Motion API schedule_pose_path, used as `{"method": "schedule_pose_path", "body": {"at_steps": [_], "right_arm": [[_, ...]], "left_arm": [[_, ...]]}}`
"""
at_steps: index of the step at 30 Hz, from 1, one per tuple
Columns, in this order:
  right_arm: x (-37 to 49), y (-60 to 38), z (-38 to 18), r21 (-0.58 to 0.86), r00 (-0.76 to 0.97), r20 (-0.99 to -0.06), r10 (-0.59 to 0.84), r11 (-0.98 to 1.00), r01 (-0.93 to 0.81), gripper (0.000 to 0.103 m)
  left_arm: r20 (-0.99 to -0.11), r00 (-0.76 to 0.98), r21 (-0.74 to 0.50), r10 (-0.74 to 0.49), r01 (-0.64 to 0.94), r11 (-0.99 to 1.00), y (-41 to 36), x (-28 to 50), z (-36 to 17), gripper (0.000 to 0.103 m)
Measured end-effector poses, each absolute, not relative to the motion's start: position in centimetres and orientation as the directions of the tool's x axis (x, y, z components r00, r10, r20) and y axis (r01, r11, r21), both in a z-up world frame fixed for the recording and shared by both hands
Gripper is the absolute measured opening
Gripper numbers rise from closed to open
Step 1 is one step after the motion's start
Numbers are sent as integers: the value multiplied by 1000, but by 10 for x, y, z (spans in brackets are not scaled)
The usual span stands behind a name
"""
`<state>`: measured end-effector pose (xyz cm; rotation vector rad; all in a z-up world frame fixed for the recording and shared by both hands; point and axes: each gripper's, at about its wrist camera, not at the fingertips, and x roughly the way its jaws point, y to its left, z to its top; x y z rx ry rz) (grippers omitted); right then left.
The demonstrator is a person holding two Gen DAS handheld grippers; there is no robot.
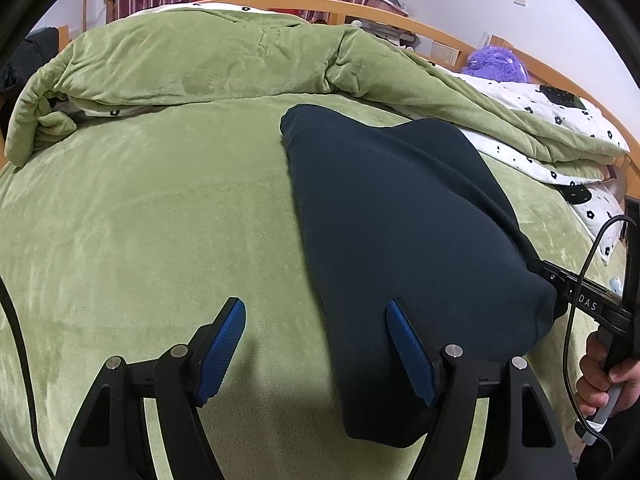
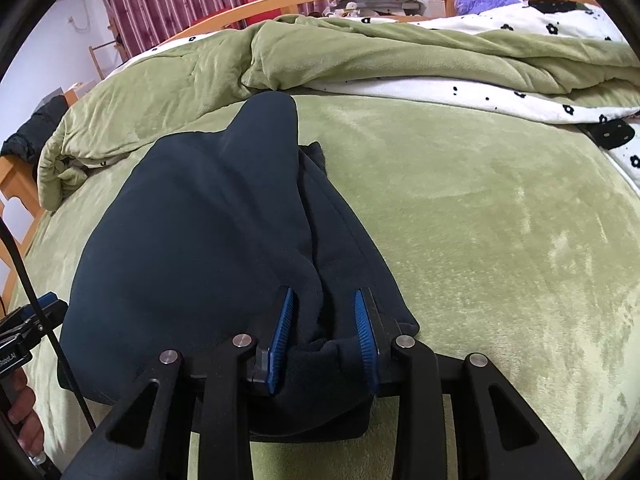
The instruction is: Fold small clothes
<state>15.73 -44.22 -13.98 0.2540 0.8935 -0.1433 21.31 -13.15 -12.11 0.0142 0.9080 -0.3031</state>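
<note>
The dark blue garment [image 2: 192,232] is lying on the green bed cover [image 2: 500,240], its long side pointing away toward the quilt [image 2: 360,52]. My right gripper [image 2: 324,332] is loosely straddling its near edge. My left gripper [image 1: 316,344] is hanging wide, holding nothing, at its other side.
</note>
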Motion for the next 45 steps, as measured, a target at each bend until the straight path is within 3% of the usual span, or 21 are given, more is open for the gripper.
{"method": "schedule_pose_path", "body": {"at_steps": [9, 17, 30, 31, 32, 33, 38, 43, 45], "right_arm": [[152, -437, -127, 112, 654, -752, -84, 961, 253, 32], [163, -446, -109, 251, 716, -698, 8, 939, 234, 33], [222, -458, -147, 331, 630, -773, 78, 897, 295, 33], [224, -459, -148, 334, 630, -772, 83, 896, 292, 31], [225, -458, -148, 346, 641, -761, 98, 897, 274, 8], [225, -456, -147, 354, 652, -750, 113, 901, 252, 3], [202, -459, -115, 344, 777, -626, 57, 915, 210, 2], [222, -459, -155, 258, 607, -794, 20, 916, 307, 2], [221, -455, -152, 210, 605, -796, -20, 928, 308, 4]], "left_arm": [[-789, 574, -60, -220, 284, 957, -137, 211, -130, 72], [-802, 548, -81, -239, 297, 951, -135, 214, -136, 72], [-795, 507, -179, -333, 330, 927, -126, 221, -142, 72], [-795, 505, -183, -336, 329, 927, -125, 221, -142, 72], [-796, 502, -189, -339, 327, 926, -125, 221, -142, 72], [-796, 500, -192, -341, 326, 926, -125, 222, -143, 72], [-796, 491, -206, -354, 330, 921, -123, 224, -144, 72], [-794, 494, -202, -355, 337, 920, -124, 222, -143, 72], [-797, 497, -190, -344, 335, 923, -124, 221, -141, 72]]}}
